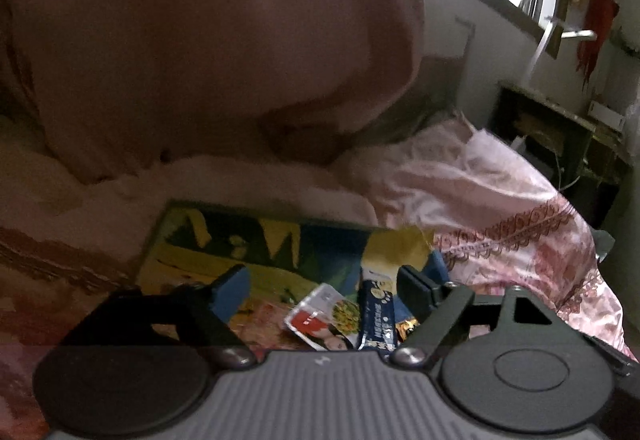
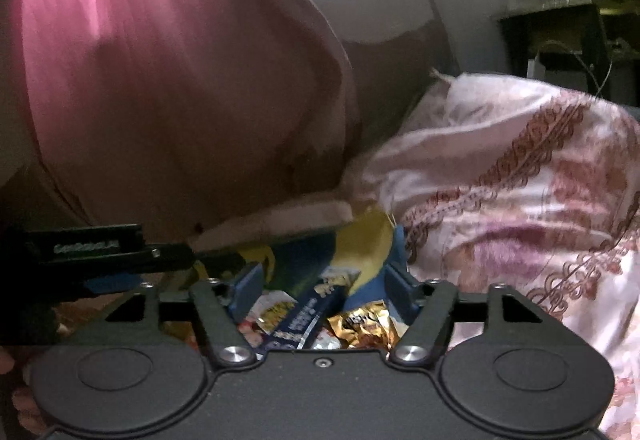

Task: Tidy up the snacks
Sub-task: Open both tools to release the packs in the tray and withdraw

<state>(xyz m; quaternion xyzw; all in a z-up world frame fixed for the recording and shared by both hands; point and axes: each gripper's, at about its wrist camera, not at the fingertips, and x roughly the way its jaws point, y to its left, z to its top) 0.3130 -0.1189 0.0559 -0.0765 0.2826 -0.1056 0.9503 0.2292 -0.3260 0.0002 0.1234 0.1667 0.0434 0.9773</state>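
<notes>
- A large pink garment (image 1: 208, 52) on the person's torso fills the upper left of both wrist views.
- The left gripper (image 1: 324, 290) hangs with its blue-padded fingers (image 1: 231, 292) spread wide and nothing clamped between them.
- Under it, a flat colourful box (image 1: 224, 244) printed in yellow, green and blue lies on the bed.
- On the box's right part lie a white and red snack packet (image 1: 320, 316), then a dark blue snack stick (image 1: 376, 316) touching it, and a gold-wrapped snack (image 1: 406, 326) just beside that.
- A yellow bag (image 1: 396, 250) sits at the box's far right corner.
- The right gripper (image 2: 320, 286) is parted too, its jaws either side of the yellow bag (image 2: 368, 244) without pinching it; the blue stick (image 2: 308, 314) and gold wrapper (image 2: 366, 326) lie below.
- Rightmost, a pink floral bedspread (image 2: 520, 200) is bunched up against the box's right edge.
</notes>
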